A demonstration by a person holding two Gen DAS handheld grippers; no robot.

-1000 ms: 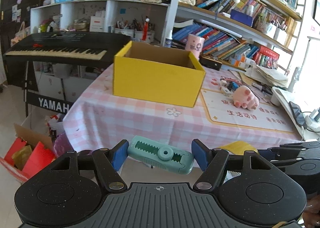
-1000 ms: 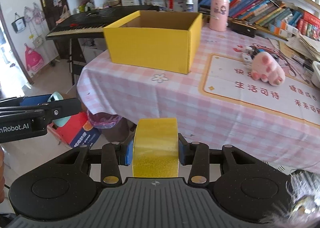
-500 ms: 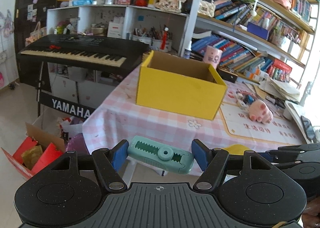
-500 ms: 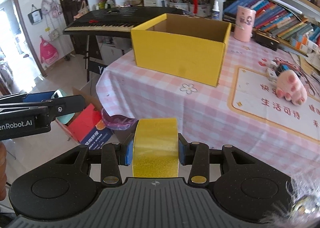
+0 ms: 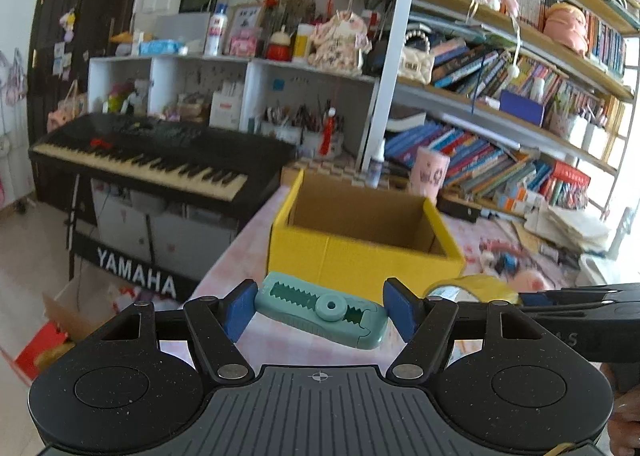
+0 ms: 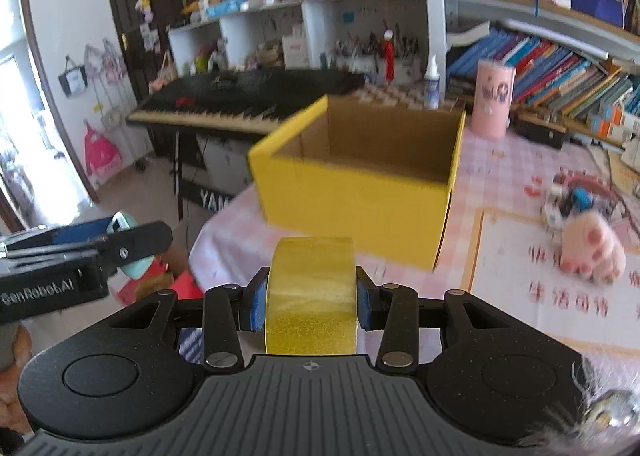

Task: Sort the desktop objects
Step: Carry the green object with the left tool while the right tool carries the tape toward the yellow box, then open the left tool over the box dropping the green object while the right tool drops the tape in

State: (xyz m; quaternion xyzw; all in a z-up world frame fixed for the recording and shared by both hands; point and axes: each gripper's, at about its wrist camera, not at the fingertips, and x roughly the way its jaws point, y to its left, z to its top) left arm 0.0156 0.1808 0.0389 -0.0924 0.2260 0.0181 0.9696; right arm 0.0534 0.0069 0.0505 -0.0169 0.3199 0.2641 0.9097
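My left gripper [image 5: 320, 308] is shut on a teal correction-tape dispenser [image 5: 322, 310], held crosswise between the blue pads. My right gripper [image 6: 310, 296] is shut on a roll of yellow tape [image 6: 311, 296], standing on edge between its pads. Both hang in the air in front of an open yellow cardboard box [image 5: 360, 252] [image 6: 360, 192] that stands on the pink checked tablecloth [image 6: 500, 176]. The box looks empty inside. The right gripper with its yellow tape [image 5: 472, 286] shows at the right of the left wrist view; the left gripper's side [image 6: 80, 252] shows at the left of the right wrist view.
A pink paw-shaped plush [image 6: 592, 252] and small toys [image 6: 572, 200] lie on a printed mat to the right of the box. A pink cup [image 6: 494, 98] stands behind the box. A black keyboard [image 5: 152, 160] stands left of the table, bookshelves [image 5: 520, 128] behind.
Both grippers have risen and moved closer to the yellow box, so its open top now shows. Each still holds its object as before.
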